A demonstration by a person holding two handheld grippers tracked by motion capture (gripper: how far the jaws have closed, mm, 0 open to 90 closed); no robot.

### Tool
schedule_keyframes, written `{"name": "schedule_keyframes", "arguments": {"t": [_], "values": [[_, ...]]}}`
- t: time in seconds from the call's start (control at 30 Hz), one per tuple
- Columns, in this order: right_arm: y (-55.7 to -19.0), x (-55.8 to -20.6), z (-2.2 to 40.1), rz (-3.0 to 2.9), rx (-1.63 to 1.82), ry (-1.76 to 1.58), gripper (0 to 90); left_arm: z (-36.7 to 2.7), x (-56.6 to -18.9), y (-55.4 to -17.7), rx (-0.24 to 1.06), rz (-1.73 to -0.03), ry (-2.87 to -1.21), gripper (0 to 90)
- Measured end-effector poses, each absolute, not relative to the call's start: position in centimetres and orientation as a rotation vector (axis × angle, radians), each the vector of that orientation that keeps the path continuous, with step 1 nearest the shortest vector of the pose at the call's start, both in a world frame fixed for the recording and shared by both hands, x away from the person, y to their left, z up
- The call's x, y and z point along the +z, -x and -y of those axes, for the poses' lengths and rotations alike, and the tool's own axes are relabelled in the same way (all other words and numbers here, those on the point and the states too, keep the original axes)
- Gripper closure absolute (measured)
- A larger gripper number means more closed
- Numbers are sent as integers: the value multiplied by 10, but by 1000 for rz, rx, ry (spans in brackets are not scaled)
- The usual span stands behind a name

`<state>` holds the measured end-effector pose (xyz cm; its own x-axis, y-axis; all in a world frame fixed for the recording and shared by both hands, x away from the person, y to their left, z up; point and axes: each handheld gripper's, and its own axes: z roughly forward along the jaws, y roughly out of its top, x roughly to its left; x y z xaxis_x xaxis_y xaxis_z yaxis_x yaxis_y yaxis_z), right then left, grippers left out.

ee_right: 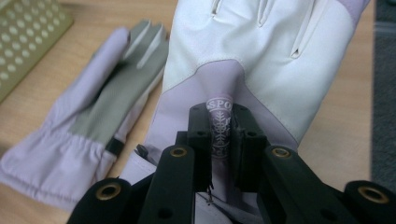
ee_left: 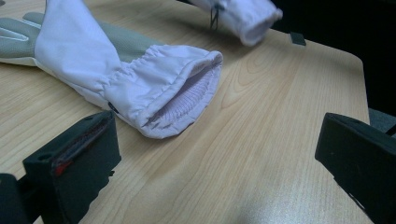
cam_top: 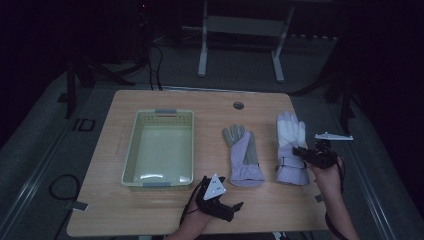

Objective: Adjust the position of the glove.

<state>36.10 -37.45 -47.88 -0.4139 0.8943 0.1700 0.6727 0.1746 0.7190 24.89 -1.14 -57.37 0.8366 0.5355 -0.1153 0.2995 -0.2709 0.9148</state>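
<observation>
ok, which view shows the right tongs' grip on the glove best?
The right gripper view: the right tongs are shut on a pinched fold of the white-backed glove, its printed logo between the jaws. The high view shows those tongs at the glove's wrist, small and dim. The left gripper view catches that glove's cuff.

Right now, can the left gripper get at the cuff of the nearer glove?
Probably yes. The left gripper is open and empty, and the nearer glove's cuff lies just ahead of its jaws on bare table, nothing between. The right gripper is busy pinching the other glove.
</observation>
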Motion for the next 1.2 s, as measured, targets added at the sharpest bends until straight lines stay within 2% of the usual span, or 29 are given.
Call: {"name": "schedule_keyframes", "arguments": {"t": [0.43,0.5,0.73,1.2], "values": [[-377,-521,378,-2244,973,-1544,781,11,-574,-249,251,-629,-1875,1],[-379,-524,378,-2256,967,-1529,755,11,-574,-250,250,-630,-1875,1],[-372,-524,374,-2240,910,-1438,537,11,-574,-250,251,-630,-1874,1],[-364,-543,377,-2240,908,-1387,478,11,-574,-250,250,-630,-1874,1]]}}
